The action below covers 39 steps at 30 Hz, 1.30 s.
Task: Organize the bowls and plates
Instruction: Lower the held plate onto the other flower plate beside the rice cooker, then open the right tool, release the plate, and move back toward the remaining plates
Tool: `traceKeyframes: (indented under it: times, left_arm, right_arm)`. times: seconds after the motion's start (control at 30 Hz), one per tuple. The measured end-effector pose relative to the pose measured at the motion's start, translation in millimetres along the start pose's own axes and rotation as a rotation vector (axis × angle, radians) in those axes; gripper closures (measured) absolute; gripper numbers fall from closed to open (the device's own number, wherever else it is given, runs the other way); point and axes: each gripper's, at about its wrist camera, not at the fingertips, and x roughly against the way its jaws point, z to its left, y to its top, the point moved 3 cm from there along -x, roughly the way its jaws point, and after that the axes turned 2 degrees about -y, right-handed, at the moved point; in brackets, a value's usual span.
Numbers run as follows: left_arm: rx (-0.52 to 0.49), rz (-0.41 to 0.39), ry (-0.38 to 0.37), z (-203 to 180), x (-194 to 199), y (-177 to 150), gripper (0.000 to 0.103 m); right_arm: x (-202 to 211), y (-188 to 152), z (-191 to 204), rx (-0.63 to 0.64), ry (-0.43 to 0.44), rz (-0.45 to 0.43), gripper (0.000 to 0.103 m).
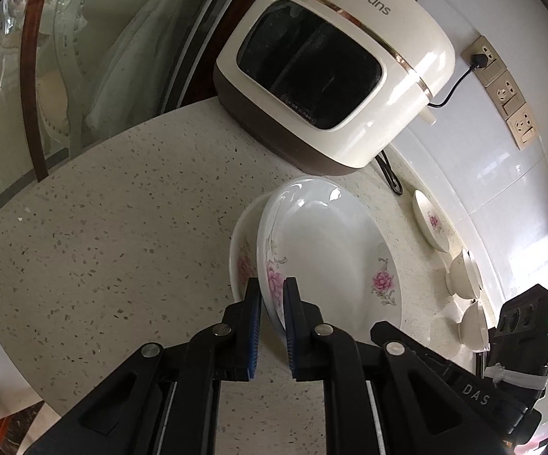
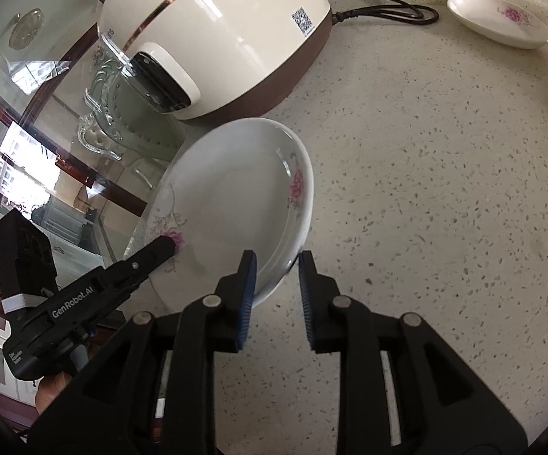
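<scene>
both grippers meet at one flowered plate (image 1: 327, 250): the left gripper (image 1: 272, 295) pinches its rim, tilting it over another plate (image 1: 241, 261); the right gripper (image 2: 274, 265) straddles the near rim, jaws apart.

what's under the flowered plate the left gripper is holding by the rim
A second floral plate lies under the flowered plate that the left gripper grips; only its left edge shows. The rest, and whether the two touch, is hidden. Beneath is the speckled counter.
</scene>
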Motion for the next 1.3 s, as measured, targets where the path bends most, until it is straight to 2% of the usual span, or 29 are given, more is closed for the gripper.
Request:
traceKeyframes:
  times: [0.17,0.37,0.67,0.87,1.0,1.17,1.23,1.3]
  left_arm:
    - [-0.020,-0.019,0.015,1,5,1,0.092]
    - [-0.041,-0.030,0.035,0,9,-1,0.092]
    - [-0.123,-0.069,0.133,-6,9,-5,0.092]
    - [-0.213,-0.105,0.225,-15,7,-11,0.088]
    - [-0.283,-0.128,0.276,-21,6,-15,0.086]
    - [-0.337,-0.163,0.319,-25,3,-20,0.085]
    - [-0.365,-0.178,0.345,-27,2,-22,0.081]
    - [-0.384,-0.196,0.379,-26,2,-24,0.066]
  right_arm:
    - [-7,-1,-5,-0.019,-0.001,0.012,0.071]
    - [-7,-1,-10,-0.038,0.018,0.001,0.072]
    - [-8,-3,-5,0.001,-0.019,-0.021,0.078]
    - [-6,-4,-11,-0.010,0.014,-0.017,0.080]
    - [-4,-4,-24,-0.059,0.075,-0.006,0.081]
    - [0,-6,-32,-0.083,0.109,-0.002,0.081]
    - [1,-7,-35,-0.093,0.120,0.001,0.081]
    - [4,-8,-38,-0.095,0.121,0.003,0.081]
